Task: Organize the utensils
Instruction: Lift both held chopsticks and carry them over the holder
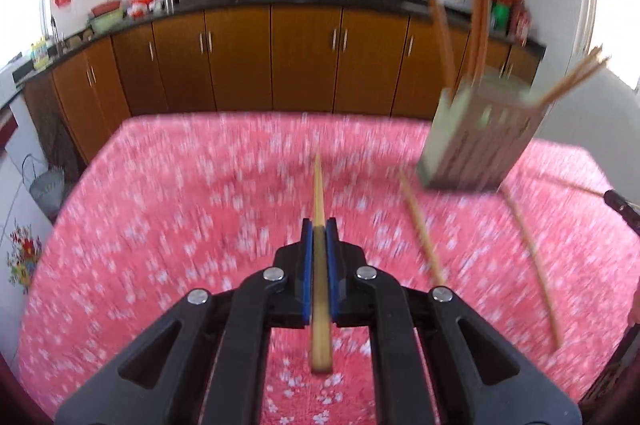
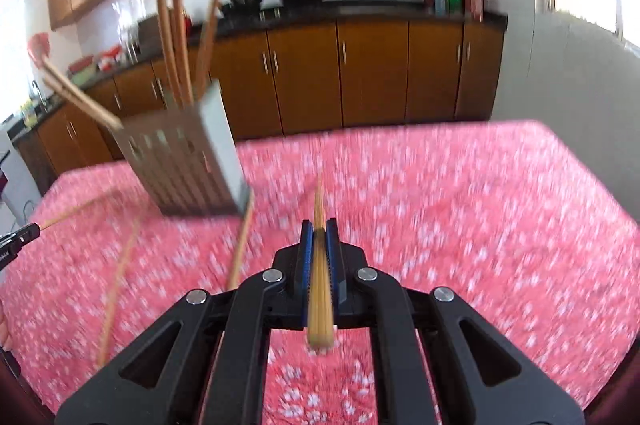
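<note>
Slotted chopstick holder (image 1: 480, 141) is standing on pink floral tablecloth (image 1: 160, 225), already housing several chopsticks. Left gripper (image 1: 319, 245) and right gripper (image 2: 319, 245) are each clamping one chopstick (two loose chopsticks (image 1: 422, 225) are awaiting collection).

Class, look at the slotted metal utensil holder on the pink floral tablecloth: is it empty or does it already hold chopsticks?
Not empty. Several wooden chopsticks stick out of the slotted metal utensil holder top, some leaning sideways.
</note>
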{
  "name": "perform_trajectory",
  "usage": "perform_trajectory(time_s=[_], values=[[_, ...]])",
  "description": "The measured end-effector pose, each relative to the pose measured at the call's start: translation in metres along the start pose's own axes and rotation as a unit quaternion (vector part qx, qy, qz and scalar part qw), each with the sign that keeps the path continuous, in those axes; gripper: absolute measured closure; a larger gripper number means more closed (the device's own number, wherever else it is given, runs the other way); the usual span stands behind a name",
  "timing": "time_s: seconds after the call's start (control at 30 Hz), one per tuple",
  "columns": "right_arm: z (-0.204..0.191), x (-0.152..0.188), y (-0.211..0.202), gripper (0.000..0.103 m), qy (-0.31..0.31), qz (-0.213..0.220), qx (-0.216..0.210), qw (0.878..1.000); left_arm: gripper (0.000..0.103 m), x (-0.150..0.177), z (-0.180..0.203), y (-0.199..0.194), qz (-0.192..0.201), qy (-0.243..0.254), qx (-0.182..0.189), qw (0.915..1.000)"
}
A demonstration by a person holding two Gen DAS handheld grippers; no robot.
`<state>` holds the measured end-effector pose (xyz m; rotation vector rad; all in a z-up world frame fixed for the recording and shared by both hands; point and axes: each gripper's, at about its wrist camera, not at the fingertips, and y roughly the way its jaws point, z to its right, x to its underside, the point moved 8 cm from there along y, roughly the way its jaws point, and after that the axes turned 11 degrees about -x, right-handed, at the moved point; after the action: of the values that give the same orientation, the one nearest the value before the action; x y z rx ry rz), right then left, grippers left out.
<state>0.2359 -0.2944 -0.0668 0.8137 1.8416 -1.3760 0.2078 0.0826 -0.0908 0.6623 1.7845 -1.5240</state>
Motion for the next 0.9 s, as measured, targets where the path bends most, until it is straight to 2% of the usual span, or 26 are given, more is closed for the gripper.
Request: perform_trajectory(time_s=[0.17,0.33,0.57,0.7,0.8,0.9], values=[[0.005,-0.035,-0.020,0.095,-0.004,0.041,-0.003,0.999,0.095,-0.042,-0.001,-0.033,0.050,-0.012,0.013,0.9986],[0.002,-0.047,-0.024,0.095,-0.005,0.055,-0.007,0.998,0.095,-0.062,0.003,-0.046,0.069,-0.005,0.017,0.9975],[-0.026,-0.083,-0.055,0.095,0.003,0.094,-0.075,0.993,0.095,-0.087,0.025,-0.089,0.105,0.001,0.062,0.9925],[-0.055,-0.111,-0.080,0.095,-0.005,0.131,-0.123,0.984,0.095,-0.107,0.043,-0.116,0.132,0.005,0.094,0.9868],[-0.074,-0.129,-0.091,0.095,-0.016,0.160,-0.141,0.977,0.095,-0.125,0.059,-0.134,0.158,0.006,0.112,0.9810],[-0.087,-0.146,-0.094,0.095,-0.028,0.187,-0.140,0.972,0.095,-0.145,0.072,-0.144,0.183,-0.006,0.125,0.9752]])
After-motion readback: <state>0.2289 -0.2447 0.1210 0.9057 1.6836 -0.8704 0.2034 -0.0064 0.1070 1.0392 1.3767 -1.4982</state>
